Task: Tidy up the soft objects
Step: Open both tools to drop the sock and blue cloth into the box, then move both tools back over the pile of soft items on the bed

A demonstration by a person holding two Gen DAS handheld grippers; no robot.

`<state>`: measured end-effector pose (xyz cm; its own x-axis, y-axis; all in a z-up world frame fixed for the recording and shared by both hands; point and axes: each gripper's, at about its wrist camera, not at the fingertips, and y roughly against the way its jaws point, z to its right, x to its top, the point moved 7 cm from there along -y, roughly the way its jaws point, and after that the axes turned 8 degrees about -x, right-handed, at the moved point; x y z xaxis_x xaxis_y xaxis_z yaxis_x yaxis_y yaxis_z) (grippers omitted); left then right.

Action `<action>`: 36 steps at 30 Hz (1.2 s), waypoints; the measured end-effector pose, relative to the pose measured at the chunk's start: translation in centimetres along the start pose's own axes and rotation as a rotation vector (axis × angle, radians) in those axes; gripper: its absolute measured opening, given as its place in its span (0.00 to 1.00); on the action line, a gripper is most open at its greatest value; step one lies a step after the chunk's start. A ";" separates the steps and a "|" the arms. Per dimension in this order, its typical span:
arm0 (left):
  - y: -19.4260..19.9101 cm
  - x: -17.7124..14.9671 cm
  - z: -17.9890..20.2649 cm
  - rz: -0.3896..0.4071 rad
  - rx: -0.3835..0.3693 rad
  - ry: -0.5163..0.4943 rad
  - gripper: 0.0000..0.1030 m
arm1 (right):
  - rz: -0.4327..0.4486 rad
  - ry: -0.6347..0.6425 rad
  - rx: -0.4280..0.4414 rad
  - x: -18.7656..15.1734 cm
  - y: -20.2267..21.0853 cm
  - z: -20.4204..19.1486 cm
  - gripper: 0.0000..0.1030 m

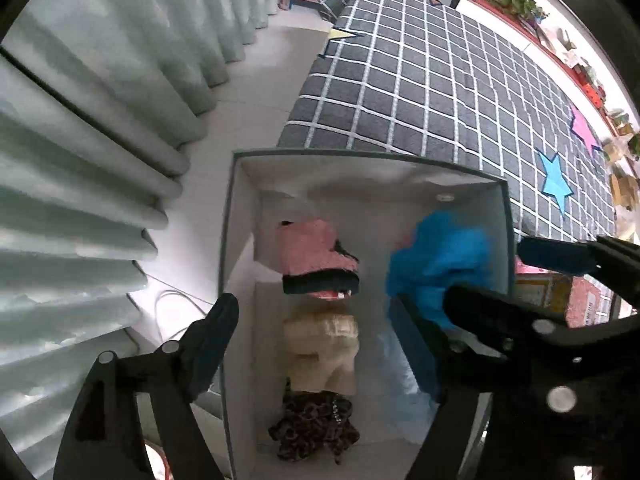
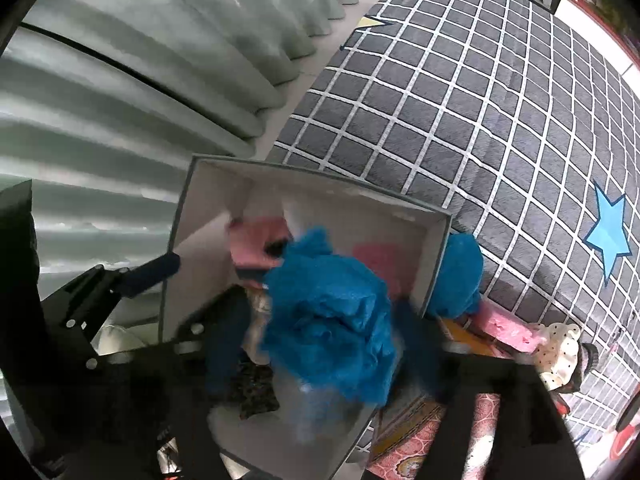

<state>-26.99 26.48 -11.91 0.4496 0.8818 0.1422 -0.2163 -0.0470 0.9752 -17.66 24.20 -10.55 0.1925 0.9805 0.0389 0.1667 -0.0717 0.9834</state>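
**A:** How far along with the tidying?

**B:** Roughly midway, judging by the layout. Already inside the grey-rimmed storage box (image 1: 226, 240), in a row along its left side: a banded pink piece (image 1: 308, 248), a folded beige piece (image 1: 324, 344) and a leopard-print piece (image 1: 316, 428). On the right side of the box, a fluffy blue bundle (image 1: 440, 260), partly blurred.

**A:** And left to do?

**B:** Not yet boxed, on the grey checked blanket (image 2: 480, 120): a second blue fluffy piece (image 2: 460, 276), touching or nearly touching the box's right wall. Then a pink strip (image 2: 508, 328) and a cream polka-dot piece (image 2: 560, 352). Likely next in line.

**A:** Pose of the hands?

**B:** Left gripper (image 1: 340, 300): aimed straight down over the box. Jaws spread wide and empty, one finger outside the left wall, the other over the middle. Row of folded pieces directly below, untouched.

**A:** And the other?

**B:** Right gripper (image 2: 320, 344): tilted steeply down into the box's right side. Jaws wide here too, one on each side of the fluffy blue bundle. No pinch visible, so judged let go, though too blurred at the pads for certainty.

**A:** Anything around the box?

**B:** Pale pleated curtain (image 1: 100, 160) to the left. Red patterned carton (image 2: 420, 432) just beside the box's right wall, near the camera.
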 end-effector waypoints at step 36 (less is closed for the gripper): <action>2.6 2.6 12.2 -0.045 -0.124 -0.101 0.85 | -0.070 -0.482 -0.156 -7.7 -0.1 25.5 1.00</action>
<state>-15.81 22.92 -6.99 0.5448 0.8298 0.1209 -0.2962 0.0556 0.9535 5.53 12.00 -15.48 0.6166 0.7834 -0.0783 0.0562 0.0554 0.9969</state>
